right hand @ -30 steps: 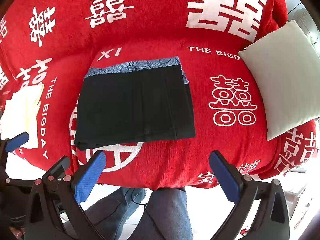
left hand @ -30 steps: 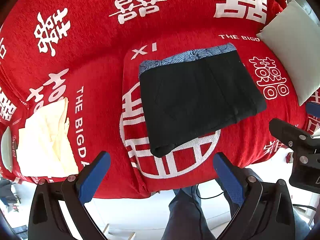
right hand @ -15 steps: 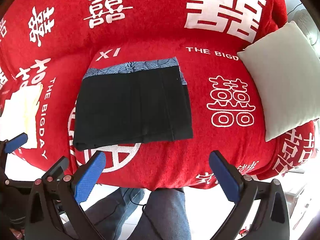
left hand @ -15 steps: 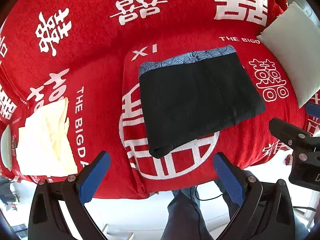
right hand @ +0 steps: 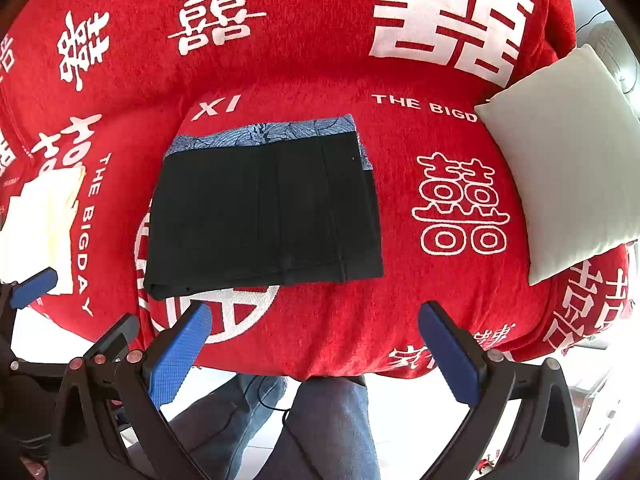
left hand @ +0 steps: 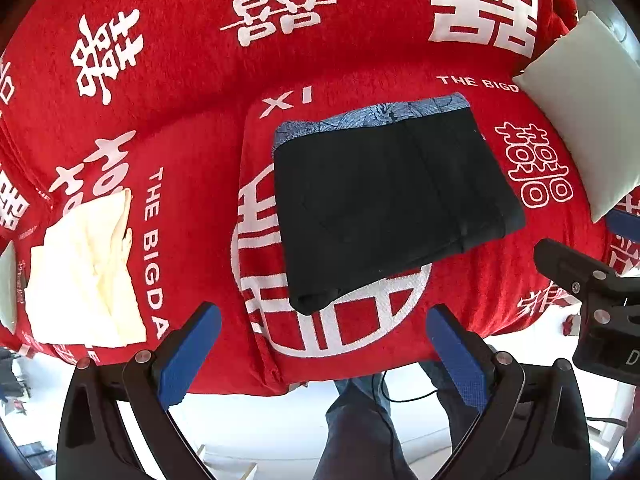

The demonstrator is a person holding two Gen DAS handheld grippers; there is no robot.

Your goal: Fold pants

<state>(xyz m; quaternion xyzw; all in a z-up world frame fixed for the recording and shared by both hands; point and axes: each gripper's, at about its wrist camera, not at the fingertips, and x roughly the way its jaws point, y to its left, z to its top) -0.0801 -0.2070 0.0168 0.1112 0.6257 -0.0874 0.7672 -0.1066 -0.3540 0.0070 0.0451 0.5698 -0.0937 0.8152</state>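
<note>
The black pants (left hand: 392, 204) lie folded into a flat rectangle on the red sofa seat, a blue patterned band showing along their far edge. In the right wrist view the same pants (right hand: 264, 208) sit left of centre. My left gripper (left hand: 326, 314) hangs open above the sofa's front edge, just short of the pants' near corner, with nothing between its blue pads. My right gripper (right hand: 316, 312) is open too, held off the front edge to the right of the pants and clear of them. The right gripper's body (left hand: 592, 292) shows at the right of the left wrist view.
A red cover with white characters (left hand: 200, 80) drapes the whole sofa. A pale cushion (right hand: 568, 160) leans at the right end. A folded cream cloth (left hand: 84, 268) lies at the left end. A person's legs in jeans (right hand: 320, 428) stand below the front edge, above a pale floor.
Both grippers have drawn back very slightly from the sofa. The folded pants have not moved and both grippers stay open.
</note>
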